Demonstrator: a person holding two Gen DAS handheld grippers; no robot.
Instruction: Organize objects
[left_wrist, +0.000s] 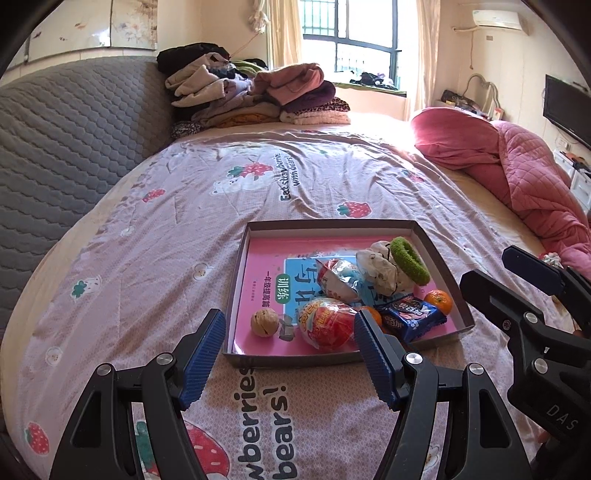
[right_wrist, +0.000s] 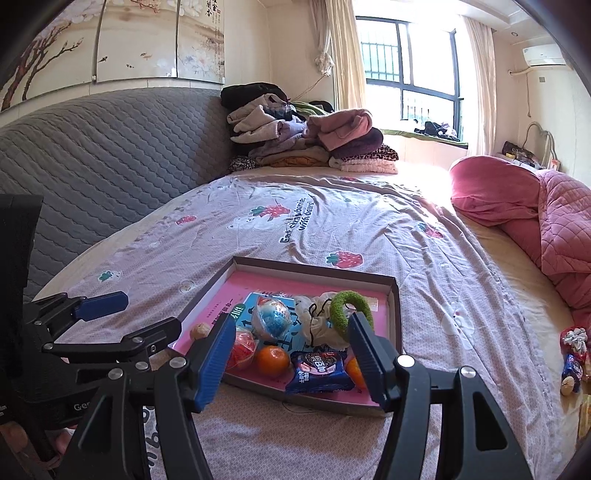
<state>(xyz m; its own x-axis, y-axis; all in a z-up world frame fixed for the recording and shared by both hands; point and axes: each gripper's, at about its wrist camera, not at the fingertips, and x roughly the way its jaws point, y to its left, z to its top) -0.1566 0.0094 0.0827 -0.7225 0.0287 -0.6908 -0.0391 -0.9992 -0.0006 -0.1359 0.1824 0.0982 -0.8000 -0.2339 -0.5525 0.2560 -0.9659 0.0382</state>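
Note:
A shallow brown cardboard box (left_wrist: 332, 223) (right_wrist: 314, 266) lies on the bed with a pink book as its floor. On the book sit a walnut (left_wrist: 264, 323), a red capsule (left_wrist: 325, 325), a blue-and-white capsule (right_wrist: 273, 317), a white pouch (left_wrist: 384, 273), a green hair tie (left_wrist: 410, 260), a blue snack packet (right_wrist: 319, 371) and two tangerines (right_wrist: 272, 360) (left_wrist: 439, 301). My left gripper (left_wrist: 290, 360) hangs open above the box's near left edge, empty. My right gripper (right_wrist: 293, 360) hangs open above the near right edge, also empty. Each shows in the other's view (left_wrist: 487, 269) (right_wrist: 151, 312).
A few loose small items (right_wrist: 572, 356) lie on the sheet at the far right. A pile of folded clothes (right_wrist: 306, 140) sits at the head of the bed by the grey quilted headboard (right_wrist: 103, 147). A pink quilt (right_wrist: 535, 206) is bunched along the right side.

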